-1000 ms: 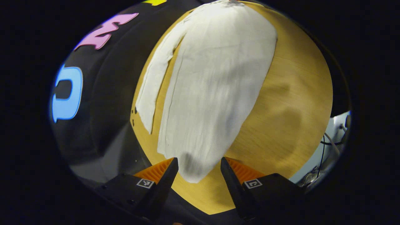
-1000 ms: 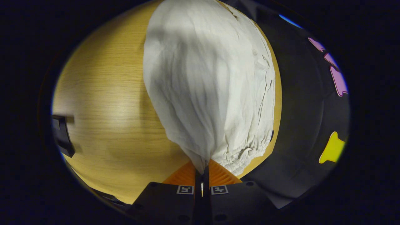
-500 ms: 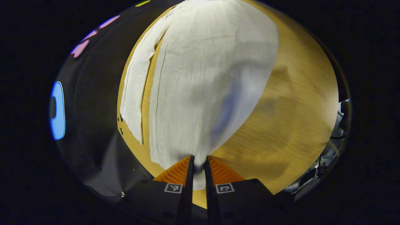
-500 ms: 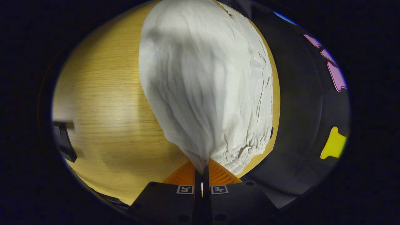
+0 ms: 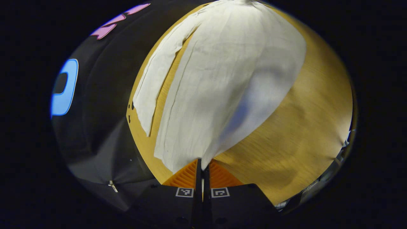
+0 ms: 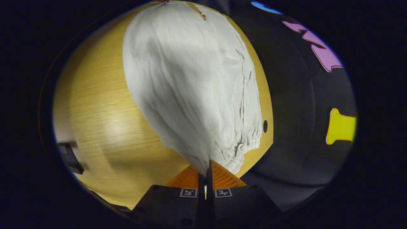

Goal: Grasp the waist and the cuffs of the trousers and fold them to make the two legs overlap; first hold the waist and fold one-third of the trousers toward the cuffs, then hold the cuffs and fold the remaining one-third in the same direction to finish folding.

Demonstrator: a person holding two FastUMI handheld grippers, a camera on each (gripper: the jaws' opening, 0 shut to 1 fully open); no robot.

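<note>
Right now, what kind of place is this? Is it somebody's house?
Probably not a house: it looks like a recording booth. White trousers lie on a wooden table with black cloth hung behind, and cables show past the table's edge.

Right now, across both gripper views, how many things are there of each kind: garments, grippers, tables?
White trousers: 1
Grippers: 2, the left gripper shut on a cuff corner and the right gripper shut on the waist corner
Wooden table: 1
Total: 4
</note>
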